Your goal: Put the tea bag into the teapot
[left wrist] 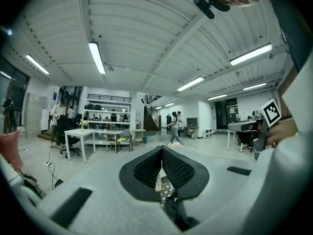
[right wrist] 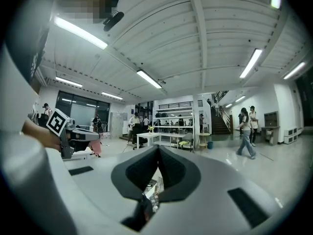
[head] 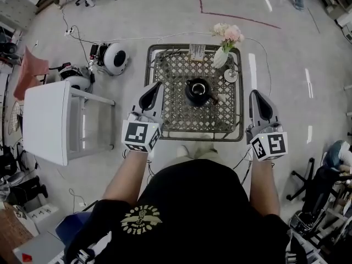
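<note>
The person stood over a small woven table [head: 181,120] with a gripper in each hand. The left gripper [head: 156,89] had its jaws pressed together with nothing in them. The right gripper [head: 256,97] was squeezed together and empty too. Both were held at the table's two sides, well apart from everything on it, most likely because the job had not begun. The black teapot [head: 197,91] sat in the middle of the table, where either gripper could reach it. The small white packet [head: 197,51] at the far edge was probably the tea bag, lying flat and untouched. A vase of pink flowers [head: 220,58] stood near the far right corner, out of the teapot's way.
</note>
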The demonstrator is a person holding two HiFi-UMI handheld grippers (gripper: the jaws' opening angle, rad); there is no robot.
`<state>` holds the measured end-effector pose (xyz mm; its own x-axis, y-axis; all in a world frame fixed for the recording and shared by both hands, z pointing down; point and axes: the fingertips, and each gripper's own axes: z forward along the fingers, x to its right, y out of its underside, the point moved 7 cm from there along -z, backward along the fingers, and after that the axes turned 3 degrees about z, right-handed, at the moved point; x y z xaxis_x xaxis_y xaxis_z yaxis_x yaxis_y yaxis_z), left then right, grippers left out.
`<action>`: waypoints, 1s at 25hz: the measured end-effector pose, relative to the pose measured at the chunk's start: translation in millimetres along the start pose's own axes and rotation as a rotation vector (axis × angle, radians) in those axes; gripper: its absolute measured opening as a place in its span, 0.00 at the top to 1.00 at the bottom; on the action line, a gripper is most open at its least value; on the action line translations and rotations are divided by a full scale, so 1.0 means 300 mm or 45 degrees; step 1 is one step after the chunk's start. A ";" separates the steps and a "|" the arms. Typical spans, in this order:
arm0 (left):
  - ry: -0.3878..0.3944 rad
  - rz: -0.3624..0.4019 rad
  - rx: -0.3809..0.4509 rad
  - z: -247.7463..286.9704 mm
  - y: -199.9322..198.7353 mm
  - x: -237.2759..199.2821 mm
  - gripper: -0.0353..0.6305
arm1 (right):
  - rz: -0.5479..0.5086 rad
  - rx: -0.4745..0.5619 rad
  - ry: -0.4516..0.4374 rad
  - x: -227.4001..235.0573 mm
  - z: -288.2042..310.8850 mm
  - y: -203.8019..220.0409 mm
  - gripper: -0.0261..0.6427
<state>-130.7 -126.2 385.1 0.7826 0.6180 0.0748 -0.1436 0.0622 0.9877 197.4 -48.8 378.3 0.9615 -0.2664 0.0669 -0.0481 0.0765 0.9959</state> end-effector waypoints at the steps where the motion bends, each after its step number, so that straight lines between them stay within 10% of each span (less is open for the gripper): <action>1: -0.005 -0.003 -0.006 0.008 0.009 0.000 0.93 | 0.011 -0.002 -0.010 0.007 0.013 0.007 0.95; 25: 0.021 -0.033 -0.104 0.192 0.160 0.026 0.93 | 0.026 -0.254 -0.058 0.167 0.203 0.310 0.95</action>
<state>-96.6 -163.7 441.1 0.7769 0.6280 0.0463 -0.1726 0.1417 0.9747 224.7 -113.6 478.1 0.9476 -0.3053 0.0944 -0.0090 0.2698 0.9629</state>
